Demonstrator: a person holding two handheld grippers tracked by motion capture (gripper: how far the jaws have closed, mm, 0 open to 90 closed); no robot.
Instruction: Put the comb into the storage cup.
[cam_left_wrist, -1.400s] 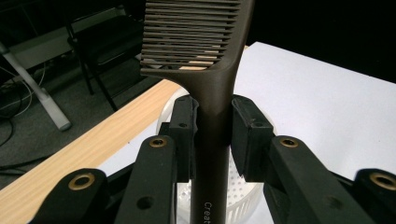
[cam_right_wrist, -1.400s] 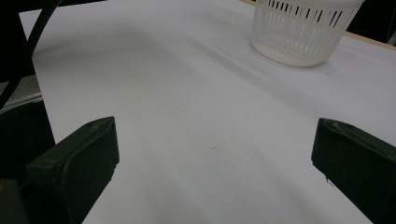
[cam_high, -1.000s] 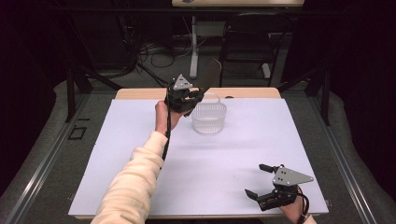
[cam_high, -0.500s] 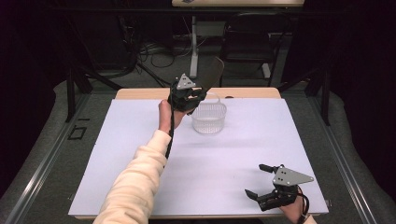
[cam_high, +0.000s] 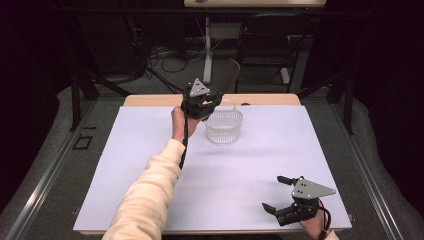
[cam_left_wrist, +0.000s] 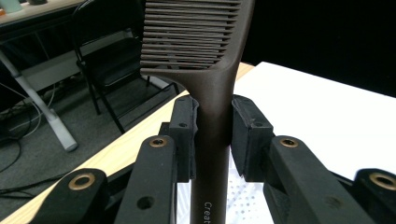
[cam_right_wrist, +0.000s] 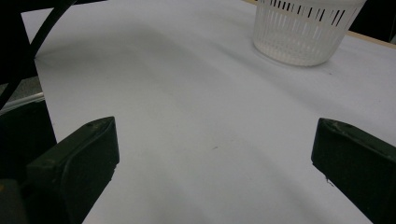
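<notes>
Nearest the person's edge of the table, the right gripper (cam_high: 281, 196) rests low over the matte white sheet (cam_high: 150, 165) that covers the tabletop, its two black jaws spread wide with nothing between them; in the right gripper view those jaws look like blunt, dull plastic blocks at either lower corner, with smooth, faintly shadowed white surface between. A grey three-cornered plate sits flat on top of it. Farther in, a cream sleeve (cam_high: 145, 195) of soft, slightly fuzzy fabric runs up from the bottom edge to the left hand, with a black cable trailing along the forearm. Beyond that, near the far side of the sheet, stands a small round basket (cam_high: 224, 127) of translucent white plastic, its wall cut into fine vertical slits and its base dotted with little holes. The left gripper (cam_high: 207, 102) is held up just beside the basket's left rim and is clamped on a dark brown comb (cam_left_wrist: 212, 140): its black pads (cam_left_wrist: 184, 135) press both sides of the smooth, narrow handle, which carries small pale lettering low down. Above the pads the handle flares into a wide head of thin, evenly spaced parallel teeth, so the comb stands upright in the air over the table's far part. At the back, a strip of pale wooden table edge (cam_high: 150, 100) shows past the sheet.
</notes>
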